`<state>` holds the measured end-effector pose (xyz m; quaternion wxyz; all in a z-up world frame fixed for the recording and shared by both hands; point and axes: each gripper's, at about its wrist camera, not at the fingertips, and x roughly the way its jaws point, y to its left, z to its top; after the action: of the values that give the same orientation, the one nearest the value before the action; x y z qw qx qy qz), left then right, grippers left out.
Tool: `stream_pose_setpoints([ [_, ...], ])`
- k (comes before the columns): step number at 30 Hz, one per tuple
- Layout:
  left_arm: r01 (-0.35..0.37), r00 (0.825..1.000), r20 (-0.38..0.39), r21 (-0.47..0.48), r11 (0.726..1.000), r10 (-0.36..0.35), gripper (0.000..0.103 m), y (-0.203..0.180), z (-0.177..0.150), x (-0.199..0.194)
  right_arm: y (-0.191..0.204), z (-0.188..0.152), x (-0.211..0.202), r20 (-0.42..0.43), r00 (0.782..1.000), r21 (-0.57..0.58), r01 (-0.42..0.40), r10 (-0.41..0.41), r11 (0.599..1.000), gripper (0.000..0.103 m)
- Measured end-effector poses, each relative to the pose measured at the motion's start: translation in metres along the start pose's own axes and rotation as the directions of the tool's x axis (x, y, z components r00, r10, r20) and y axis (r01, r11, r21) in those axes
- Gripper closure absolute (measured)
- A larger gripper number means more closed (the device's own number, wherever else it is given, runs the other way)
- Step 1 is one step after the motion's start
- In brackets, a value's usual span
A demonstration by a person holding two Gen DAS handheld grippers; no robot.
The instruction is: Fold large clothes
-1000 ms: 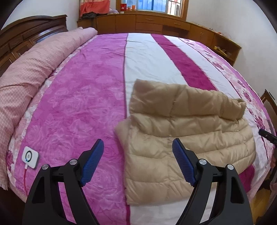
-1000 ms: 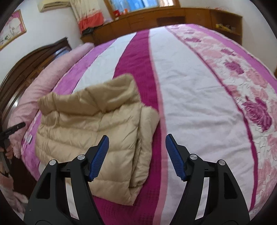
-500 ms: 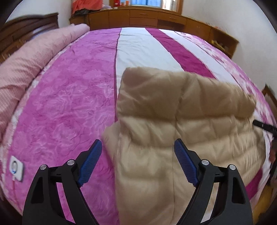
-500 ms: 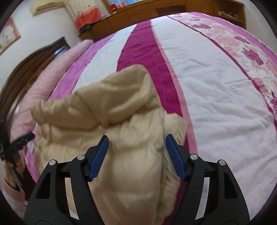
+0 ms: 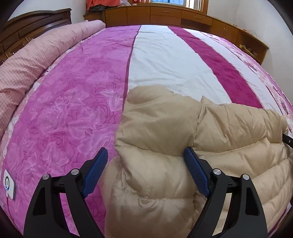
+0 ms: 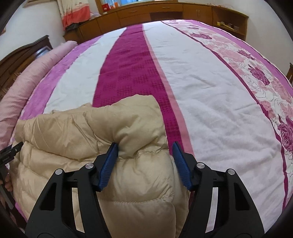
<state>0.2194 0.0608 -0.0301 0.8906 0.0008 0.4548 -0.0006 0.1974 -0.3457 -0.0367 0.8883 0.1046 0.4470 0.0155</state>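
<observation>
A beige quilted down jacket [image 5: 164, 128] lies folded on the bed near its front edge; it also shows in the right wrist view [image 6: 91, 128]. My left gripper [image 5: 145, 155] is open with the jacket's left end bulging between its blue pads, the right pad pressing into the fabric. My right gripper [image 6: 145, 148] is open around the jacket's right end, its left pad dug into a fold. Neither gripper is closed on the cloth. The jacket's near edge is hidden under the grippers.
The bed carries a pink, white and magenta striped cover [image 5: 164, 60] with a rose border [image 6: 256, 73]. A rolled pink quilt [image 5: 36, 55] lies along the dark headboard. Wooden cabinets [image 5: 164, 16] line the far wall. A white controller [image 5: 9, 184] lies at the bed's left edge.
Both grippers have moved forward and down onto the jacket, from hovering short of it to straddling its two ends. Both jaws remain open, the right one slightly narrower.
</observation>
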Motion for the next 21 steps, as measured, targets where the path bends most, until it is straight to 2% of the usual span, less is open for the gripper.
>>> stream_pose_setpoints([
  [3,0.024,1.0,-0.017,-0.034,0.999,-0.025,0.018,0.007,0.003,0.012,-0.003,0.004,0.01,-0.022,1.0,0.021,0.007,-0.006,1.0,0.041],
  [10,0.098,0.993,-0.051,-0.148,0.984,-0.107,0.016,0.024,0.001,0.033,-0.015,0.008,0.03,-0.049,0.999,0.072,0.006,-0.002,0.997,0.03],
  [16,0.101,0.992,-0.056,-0.166,0.981,-0.111,0.014,0.024,-0.002,0.04,-0.022,0.006,0.039,-0.058,0.998,0.115,-0.026,0.033,0.993,0.026],
  [21,0.071,0.996,-0.044,-0.147,0.987,-0.078,0.014,0.02,0.001,0.032,-0.022,0.005,0.036,-0.051,0.998,0.12,-0.033,0.04,0.992,0.026],
])
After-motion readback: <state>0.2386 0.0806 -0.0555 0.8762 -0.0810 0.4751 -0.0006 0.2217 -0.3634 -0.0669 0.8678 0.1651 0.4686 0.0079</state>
